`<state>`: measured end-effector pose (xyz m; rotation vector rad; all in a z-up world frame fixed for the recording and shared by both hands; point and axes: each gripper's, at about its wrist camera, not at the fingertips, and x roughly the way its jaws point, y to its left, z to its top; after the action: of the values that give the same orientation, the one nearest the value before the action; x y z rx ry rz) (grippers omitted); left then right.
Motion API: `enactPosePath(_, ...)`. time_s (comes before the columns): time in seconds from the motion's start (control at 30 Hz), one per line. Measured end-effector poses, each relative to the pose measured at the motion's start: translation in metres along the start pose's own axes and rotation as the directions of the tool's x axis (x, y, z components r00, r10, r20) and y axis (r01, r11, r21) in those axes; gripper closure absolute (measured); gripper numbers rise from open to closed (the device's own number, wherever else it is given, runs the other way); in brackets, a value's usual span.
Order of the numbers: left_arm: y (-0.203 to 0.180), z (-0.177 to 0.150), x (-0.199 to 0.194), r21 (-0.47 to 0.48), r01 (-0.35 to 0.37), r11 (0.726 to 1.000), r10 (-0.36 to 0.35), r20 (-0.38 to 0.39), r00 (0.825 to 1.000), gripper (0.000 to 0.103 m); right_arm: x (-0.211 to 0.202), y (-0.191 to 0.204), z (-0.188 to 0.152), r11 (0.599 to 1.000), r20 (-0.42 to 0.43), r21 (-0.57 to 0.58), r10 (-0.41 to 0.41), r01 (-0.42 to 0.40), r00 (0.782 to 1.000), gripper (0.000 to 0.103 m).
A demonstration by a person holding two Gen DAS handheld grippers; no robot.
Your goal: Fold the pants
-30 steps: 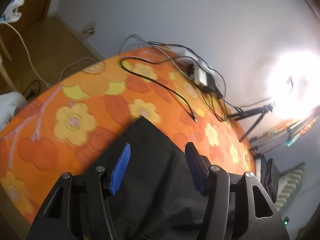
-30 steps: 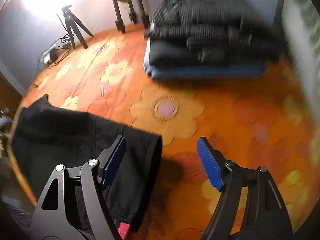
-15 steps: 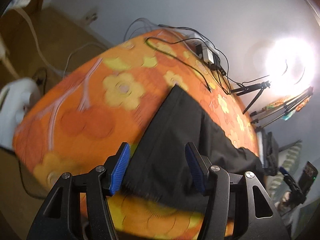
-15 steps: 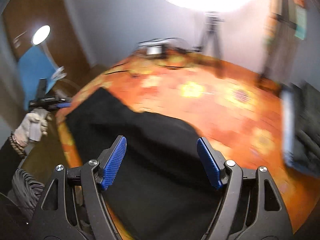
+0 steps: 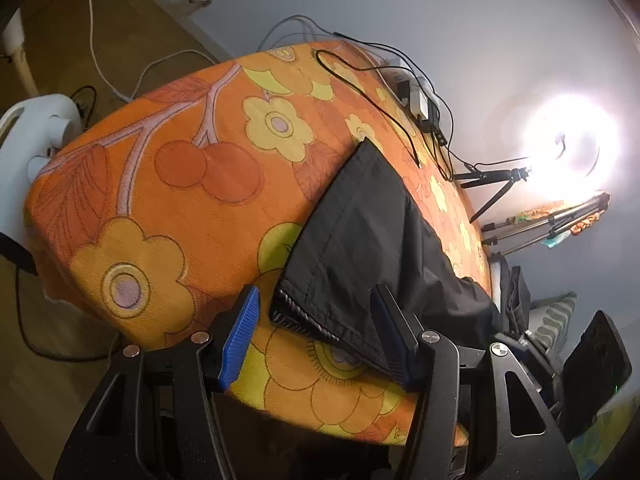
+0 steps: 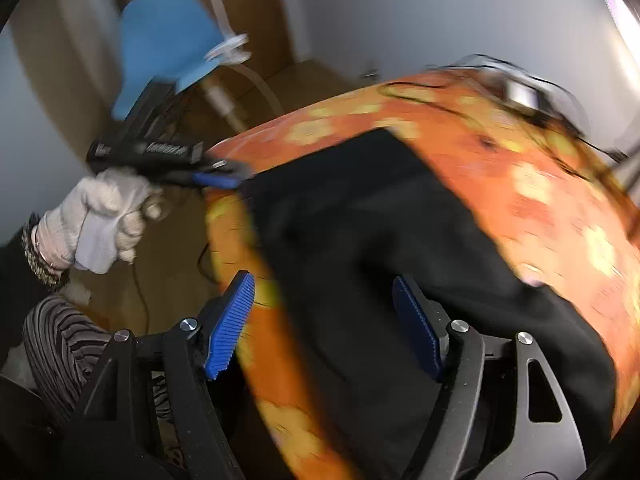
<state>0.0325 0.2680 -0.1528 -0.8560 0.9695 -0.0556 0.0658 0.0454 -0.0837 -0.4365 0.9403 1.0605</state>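
Note:
Black pants (image 5: 372, 240) lie flat along the orange flowered table cover (image 5: 168, 184), with one end at the near table edge. My left gripper (image 5: 316, 332) is open and empty, its blue pads either side of that near end, just off the table edge. In the right wrist view the pants (image 6: 360, 248) fill the middle, blurred. My right gripper (image 6: 324, 324) is open and empty above the pants near the table edge. The left gripper (image 6: 216, 178) shows there too, held by a gloved hand (image 6: 100, 216) at the pants' corner.
Black cables and a power strip (image 5: 416, 100) lie at the far end of the table. Tripods (image 5: 500, 184) and a bright lamp (image 5: 568, 140) stand beyond. A white appliance (image 5: 36, 132) sits on the floor to the left. A blue chair (image 6: 164, 36) stands behind.
My left gripper has pulled back to the near table edge at the pants' end. My right gripper has swung left along the pants, towards the left gripper. Both stayed open.

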Motion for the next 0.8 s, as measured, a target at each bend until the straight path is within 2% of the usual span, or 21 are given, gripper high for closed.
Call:
enactPosePath(0.07,0.000,0.000,0.000,-0.002,0.002,1.000,-0.002,-0.001,1.000,0.047,0.021,0.022,0.007,0.998,-0.016,-0.055,0.002,-0.003,1.000,0.029)
enactPosePath(0.23,0.005,0.001,0.001,-0.047,0.052,0.998,-0.052,0.000,0.999,0.047,0.071,0.052,0.013,0.990,-0.057,-0.135,-0.056,0.048,0.997,0.029)
enactPosePath(0.37,0.009,0.005,0.003,-0.091,0.091,0.992,-0.091,0.006,0.996,0.047,0.086,0.056,0.012,0.980,-0.045,-0.163,-0.119,0.111,0.992,0.030)
enactPosePath(0.53,0.009,0.007,0.006,-0.123,0.127,0.984,-0.127,0.007,0.992,0.048,0.097,0.052,0.011,0.976,-0.046,-0.166,-0.150,0.141,0.988,0.030)
enactPosePath(0.63,0.006,0.008,0.005,-0.141,0.168,0.976,-0.168,0.014,0.986,0.048,0.102,0.052,0.009,0.972,-0.034,-0.171,-0.170,0.162,0.985,0.034)
enactPosePath(0.7,0.004,0.009,0.002,-0.145,0.178,0.973,-0.176,0.027,0.984,0.048,0.103,0.050,0.010,0.973,-0.031,-0.154,-0.181,0.175,0.983,0.040)
enactPosePath(0.73,0.003,0.010,0.001,-0.140,0.174,0.975,-0.172,0.031,0.985,0.048,0.102,0.046,0.011,0.973,-0.025,-0.139,-0.190,0.185,0.981,0.053)
enactPosePath(0.77,0.002,0.011,0.001,-0.130,0.169,0.977,-0.166,0.033,0.986,0.048,0.103,0.042,0.013,0.973,-0.027,-0.124,-0.199,0.195,0.980,0.071)
enactPosePath(0.8,-0.001,0.011,0.001,-0.120,0.160,0.980,-0.157,0.033,0.987,0.048,0.103,0.040,0.013,0.974,-0.027,-0.113,-0.198,0.194,0.980,0.073)
